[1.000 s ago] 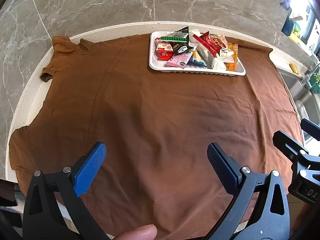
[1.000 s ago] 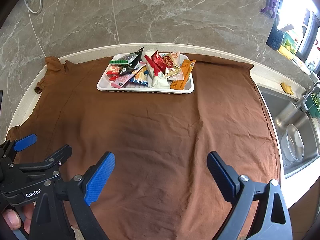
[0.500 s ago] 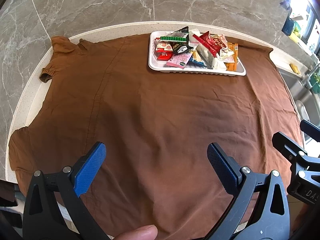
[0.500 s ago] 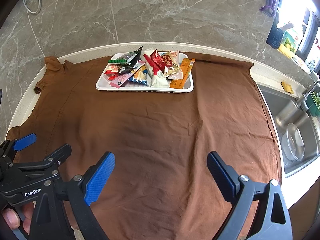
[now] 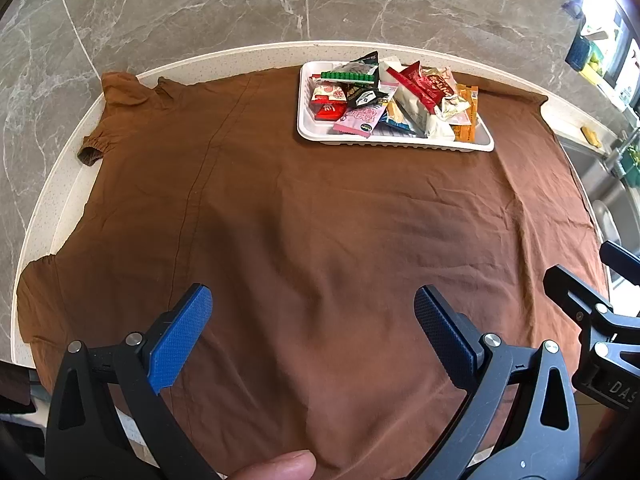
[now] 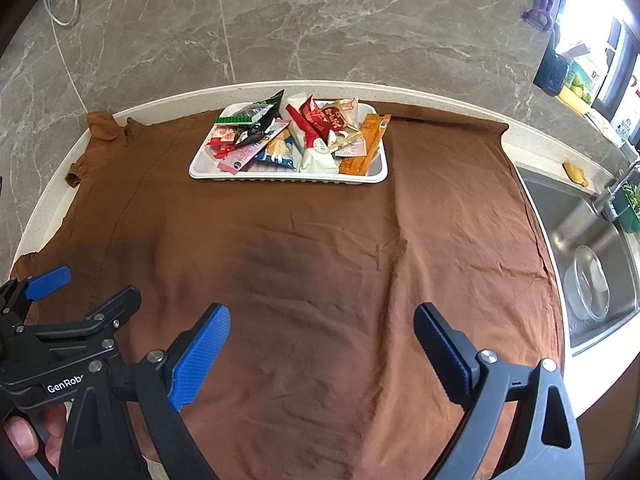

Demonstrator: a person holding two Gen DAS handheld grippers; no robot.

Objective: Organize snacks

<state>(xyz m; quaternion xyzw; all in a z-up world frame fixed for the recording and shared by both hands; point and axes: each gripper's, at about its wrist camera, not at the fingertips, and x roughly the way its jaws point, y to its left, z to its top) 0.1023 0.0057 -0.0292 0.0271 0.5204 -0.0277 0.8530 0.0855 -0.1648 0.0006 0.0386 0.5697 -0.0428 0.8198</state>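
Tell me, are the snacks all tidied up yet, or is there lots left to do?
Nothing looks done yet. The snacks lie jumbled in a heap in the white tray on the brown cloth. Nothing is in hand: the left gripper and right gripper are open and empty, short of the tray. All the sorting is left.

A pale speckled counter (image 6: 532,148) carries a brown garment (image 6: 304,264) spread flat over most of it; a white tray (image 6: 200,168) sits on the cloth's far side.
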